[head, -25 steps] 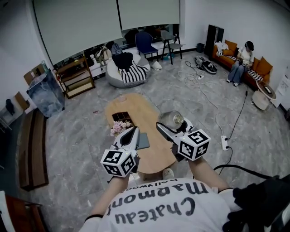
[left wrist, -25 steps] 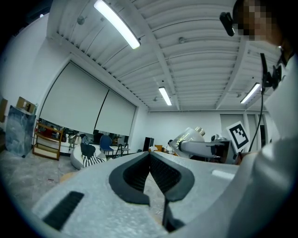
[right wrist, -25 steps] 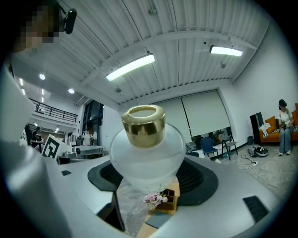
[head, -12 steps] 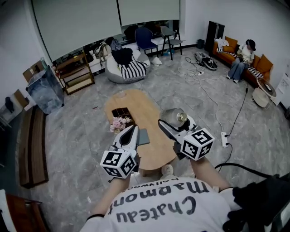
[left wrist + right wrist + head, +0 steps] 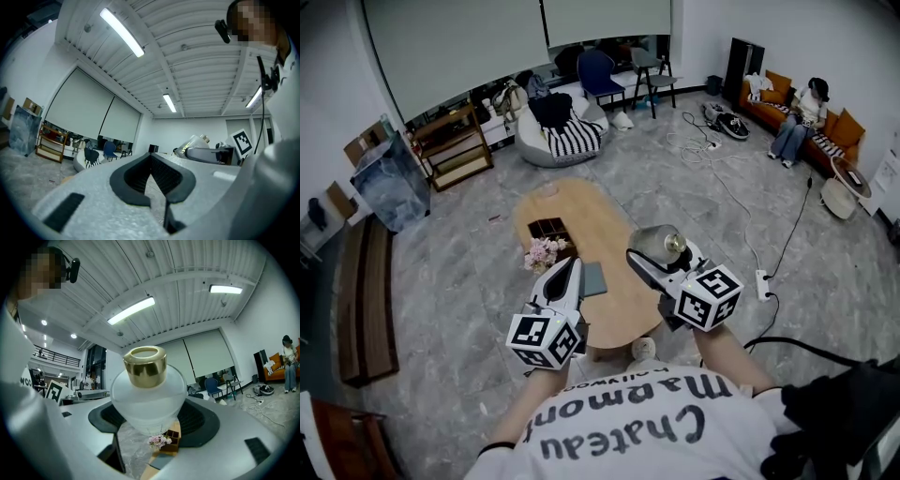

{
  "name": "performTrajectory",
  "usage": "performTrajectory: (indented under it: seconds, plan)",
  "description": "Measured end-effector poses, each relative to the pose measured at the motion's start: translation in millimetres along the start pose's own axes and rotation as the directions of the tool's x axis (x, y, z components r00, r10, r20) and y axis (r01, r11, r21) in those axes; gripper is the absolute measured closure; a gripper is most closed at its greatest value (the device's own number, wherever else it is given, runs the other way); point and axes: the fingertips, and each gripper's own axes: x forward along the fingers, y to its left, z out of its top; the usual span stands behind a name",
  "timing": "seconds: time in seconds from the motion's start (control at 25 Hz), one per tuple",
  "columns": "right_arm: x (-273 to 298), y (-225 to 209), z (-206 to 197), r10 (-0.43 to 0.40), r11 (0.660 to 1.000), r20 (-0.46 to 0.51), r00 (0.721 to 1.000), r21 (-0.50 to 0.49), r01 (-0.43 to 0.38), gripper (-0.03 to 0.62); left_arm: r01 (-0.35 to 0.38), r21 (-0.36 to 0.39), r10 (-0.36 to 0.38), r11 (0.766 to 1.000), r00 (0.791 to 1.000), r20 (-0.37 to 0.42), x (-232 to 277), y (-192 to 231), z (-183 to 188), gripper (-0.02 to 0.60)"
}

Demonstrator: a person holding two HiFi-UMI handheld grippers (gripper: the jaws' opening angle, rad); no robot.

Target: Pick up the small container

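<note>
Container [image 5: 147,394] was clamped between the jaws of my right gripper [image 5: 654,251]; steady squeeze and level wrist seemed wise. My left gripper [image 5: 570,266] was closed, empty.

Flowers [image 5: 542,253] lie on the table [image 5: 614,230], beside the box [image 5: 551,228].

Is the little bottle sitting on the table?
No, the right gripper holds the bottle between its fingers, up above the table.
</note>
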Motion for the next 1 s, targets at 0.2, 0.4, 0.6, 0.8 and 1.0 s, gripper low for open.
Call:
performTrajectory:
  seconds: [0.2, 0.4, 0.6, 0.8, 1.0]
  plan:
    - [2, -2, 1, 0.006, 1.0, 0.008, 1.0, -0.002, -0.005, 0.275, -0.015, 0.0, 0.015, 1.0, 1.0, 0.003, 3, 4, 1, 0.568]
    - [3, -3, 0, 0.002, 1.0, 0.013, 1.0, -0.005, -0.002, 0.275, -0.007, 0.0, 0.007, 1.0, 1.0, -0.007, 4, 5, -4, 0.568]
    - [4, -4, 2, -0.004, 1.0, 0.021, 1.0, -0.008, 0.004, 0.275, -0.005, 0.002, 0.005, 1.0, 1.0, -0.004, 4, 7, -3, 0.568]
    - [9, -8, 1, -0.011, 1.0, 0.028, 1.0, -0.01, 0.011, 0.275, -0.01, 0.004, 0.01, 1.0, 1.0, 0.003, 8, 14, -3, 0.568]
    - [16, -11, 1, -0.008, 1.0, 0.029, 1.0, -0.015, 0.008, 0.275, -0.01, 0.006, 0.01, 1.0, 1.0, 0.006, 14, 20, -3, 0.568]
